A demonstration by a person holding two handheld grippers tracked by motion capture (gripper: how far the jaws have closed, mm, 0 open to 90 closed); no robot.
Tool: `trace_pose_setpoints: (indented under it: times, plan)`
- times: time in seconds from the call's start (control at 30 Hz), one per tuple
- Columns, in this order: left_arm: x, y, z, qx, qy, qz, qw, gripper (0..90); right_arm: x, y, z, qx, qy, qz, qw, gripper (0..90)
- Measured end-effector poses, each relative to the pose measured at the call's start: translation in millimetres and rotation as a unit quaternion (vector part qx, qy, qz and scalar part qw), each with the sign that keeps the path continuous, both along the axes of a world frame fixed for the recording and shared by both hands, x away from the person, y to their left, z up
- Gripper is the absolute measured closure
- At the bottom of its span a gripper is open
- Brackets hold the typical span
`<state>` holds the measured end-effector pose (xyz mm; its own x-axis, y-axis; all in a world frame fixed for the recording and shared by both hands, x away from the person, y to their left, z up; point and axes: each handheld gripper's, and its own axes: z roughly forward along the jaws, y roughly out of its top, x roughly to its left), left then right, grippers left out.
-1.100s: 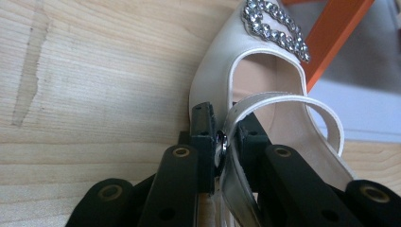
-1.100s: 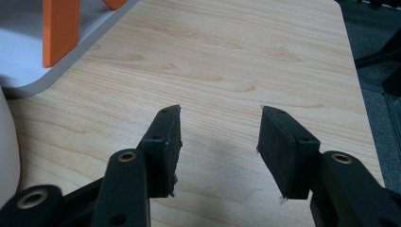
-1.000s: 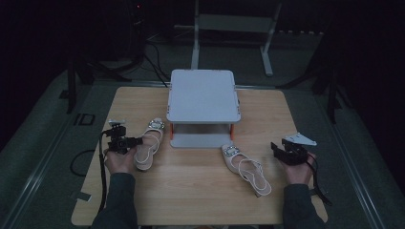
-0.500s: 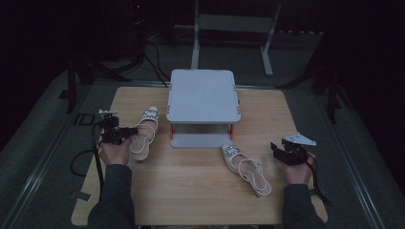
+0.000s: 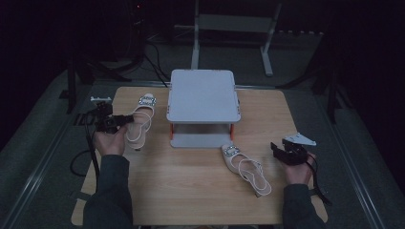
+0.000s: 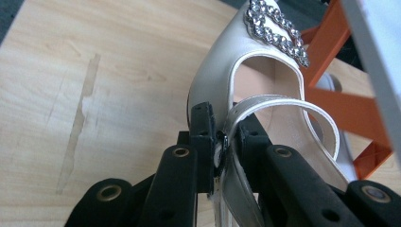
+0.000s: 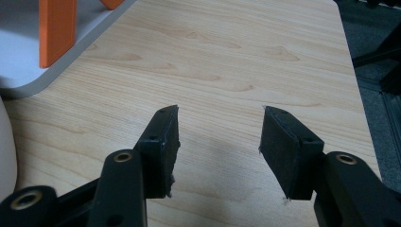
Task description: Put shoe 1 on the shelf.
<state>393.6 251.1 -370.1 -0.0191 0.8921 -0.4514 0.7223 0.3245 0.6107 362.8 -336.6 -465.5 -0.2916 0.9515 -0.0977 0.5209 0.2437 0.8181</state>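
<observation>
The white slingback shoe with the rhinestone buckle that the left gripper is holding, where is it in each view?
High view: white slingback shoe with the rhinestone buckle at the left, beside the grey two-tier rack, its strap in the left gripper.
Left gripper view: centre, strap pinched between the jaws.
Right gripper view: not in it.
Shared landmark: the rack's orange legs.

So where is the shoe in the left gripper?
High view: shoe at the table's left, beside the grey rack, its strap clamped by the left gripper.
</observation>
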Motion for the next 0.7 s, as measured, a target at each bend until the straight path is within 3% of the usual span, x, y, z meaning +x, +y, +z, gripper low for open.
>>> trace_pose_setpoints:
  times: [0.7]
  plan:
    - [29.1, -20.1, 71.4, -0.008, -0.03, 0.008, 0.9995, 80.7, 0.2, -0.7, -0.1, 0.0, 0.0, -0.002, 1.0, 47.2]
